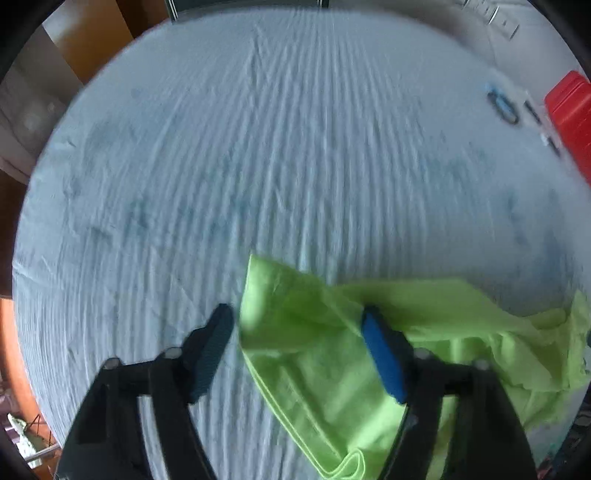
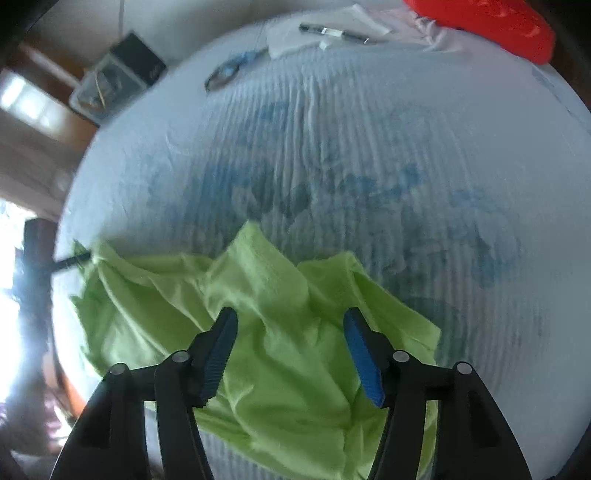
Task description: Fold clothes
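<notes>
A crumpled lime-green garment [image 1: 332, 354] lies on the pale blue ribbed bed sheet [image 1: 258, 147], near the front edge. In the left wrist view my left gripper [image 1: 299, 314] is open, just above the garment's left part; its right finger lies over the cloth and its left finger over bare sheet. In the right wrist view the same garment [image 2: 266, 325] spreads under my right gripper [image 2: 290, 317], which is open and hovers over the middle of the cloth. Neither gripper holds anything.
A red object [image 1: 570, 118] and a dark ring-like item [image 1: 504, 105] lie at the sheet's far right. The right wrist view shows the red object [image 2: 491, 22], white papers with a pen [image 2: 332, 31], and a dark box [image 2: 118, 77] beyond the bed.
</notes>
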